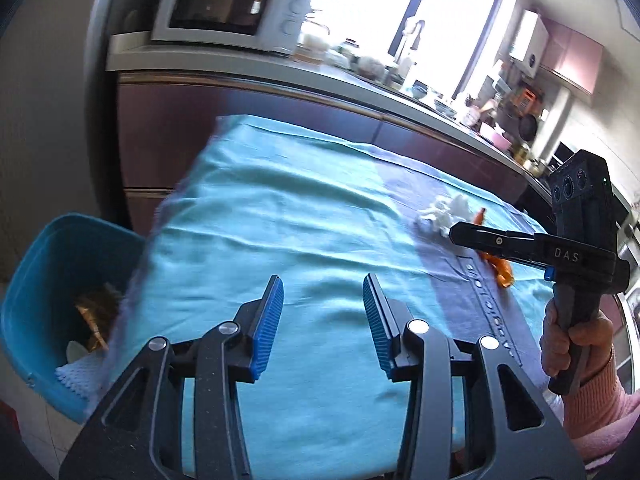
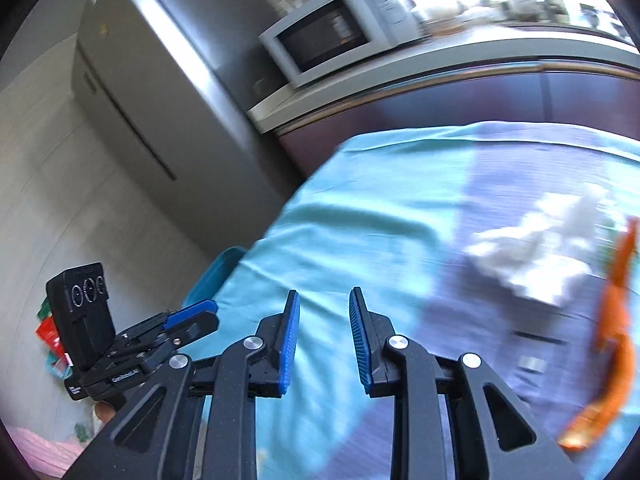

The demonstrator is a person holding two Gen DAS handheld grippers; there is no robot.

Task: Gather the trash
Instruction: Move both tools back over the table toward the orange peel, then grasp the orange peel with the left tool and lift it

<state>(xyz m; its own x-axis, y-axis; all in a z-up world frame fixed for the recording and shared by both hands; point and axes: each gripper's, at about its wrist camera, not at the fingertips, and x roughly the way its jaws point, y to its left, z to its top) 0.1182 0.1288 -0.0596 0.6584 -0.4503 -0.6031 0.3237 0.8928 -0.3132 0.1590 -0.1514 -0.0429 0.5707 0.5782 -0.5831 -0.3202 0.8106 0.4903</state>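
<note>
Right wrist: both grippers (image 2: 324, 330) agape, empty; approach crumpled white tissue (image 2: 536, 258) squarely, skip orange wrapper (image 2: 612, 344), then blue plastic bin (image 1: 44, 280).

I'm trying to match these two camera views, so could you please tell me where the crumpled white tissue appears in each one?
Left wrist view: the crumpled white tissue lies right of centre on the blue cloth, just beyond the right gripper.
Right wrist view: the tissue lies at the right, blurred, beside the orange wrapper.
Shared landmark: the white microwave on the counter.
</note>
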